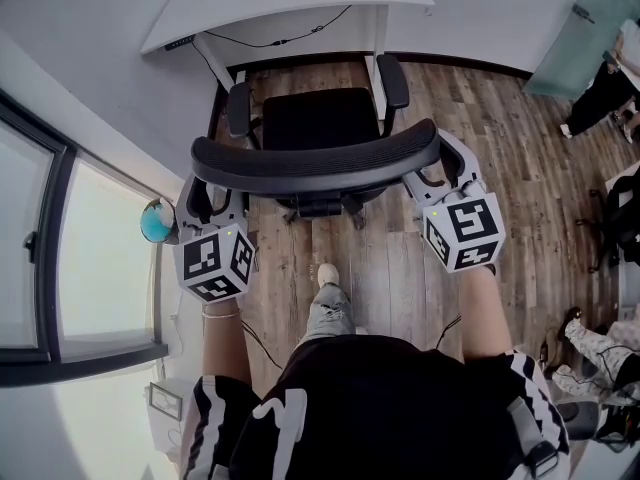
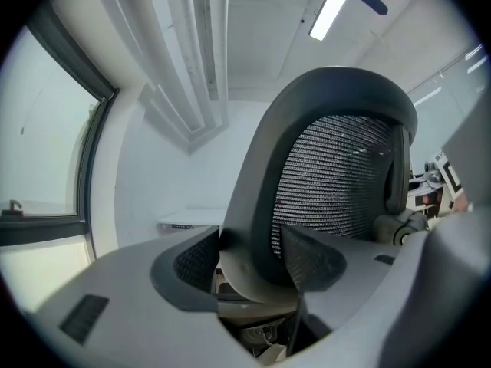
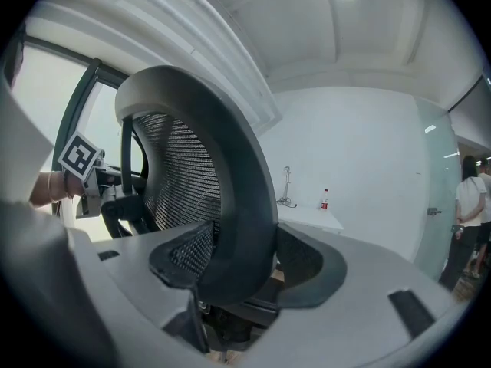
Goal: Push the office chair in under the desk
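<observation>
Nearest is the person's one forward shoe (image 1: 327,273) on the wood floor (image 1: 500,148), between two outstretched forearms. Each forearm ends in one marker cube, two in all.

Just beyond the cubes, the left tongs (image 1: 203,196) are clenched on the left end of the backrest (image 1: 315,158). In the left gripper view its two jaws press the dark frame from either side, with mesh showing above. The right tongs (image 1: 432,171) are likewise clamped on the right end of that curved frame. In the right gripper view both of its jaws close against the rim.

The single office chair (image 1: 320,118) stands on the floor facing away from the person. Its black seat is in full view, and its two armrests (image 1: 393,76) point toward the one white tabletop (image 1: 290,3). The front of the seat lies near the tabletop's near edge and is not covered by it. The right armrest comes just beside the white leg (image 1: 377,36).

One thin dark cable (image 1: 290,36) hangs below the tabletop's edge. A window (image 1: 30,258) runs along the left side, with one teal ball-shaped object (image 1: 155,221) just beside the left tongs.

At the far right stand two other people, one (image 1: 600,93) by a glass panel and one (image 1: 600,353) lower down.
</observation>
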